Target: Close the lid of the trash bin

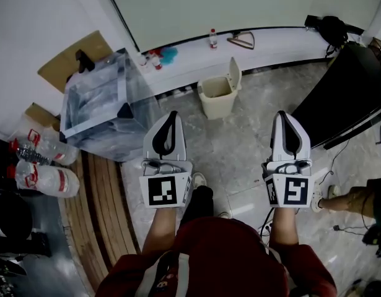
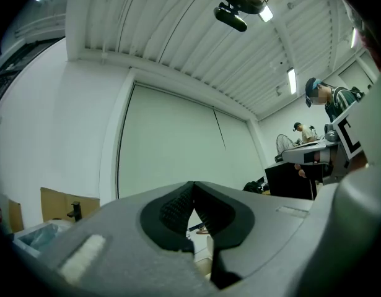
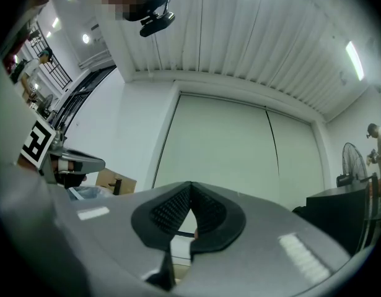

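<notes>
A small cream trash bin [image 1: 216, 96] stands on the tiled floor near the far wall, its lid [image 1: 234, 73] hinged up at the right side and the inside open. My left gripper [image 1: 170, 118] is held above the floor, short of the bin and to its left, jaws shut with nothing in them. Off to the bin's right and nearer me, my right gripper [image 1: 284, 117] is likewise shut and empty. In the left gripper view the left gripper [image 2: 192, 187] shows pads touching at the tip, and in the right gripper view the right gripper [image 3: 191, 188] shows the same.
A big clear plastic-wrapped box [image 1: 103, 104] sits left of the bin. A black table [image 1: 345, 94] stands at the right. Along the wall runs a white ledge [image 1: 264, 45] with a bottle [image 1: 212, 38]. Plastic bottles [image 1: 41, 177] lie at far left. Another person's leg [image 1: 354, 200] is at right.
</notes>
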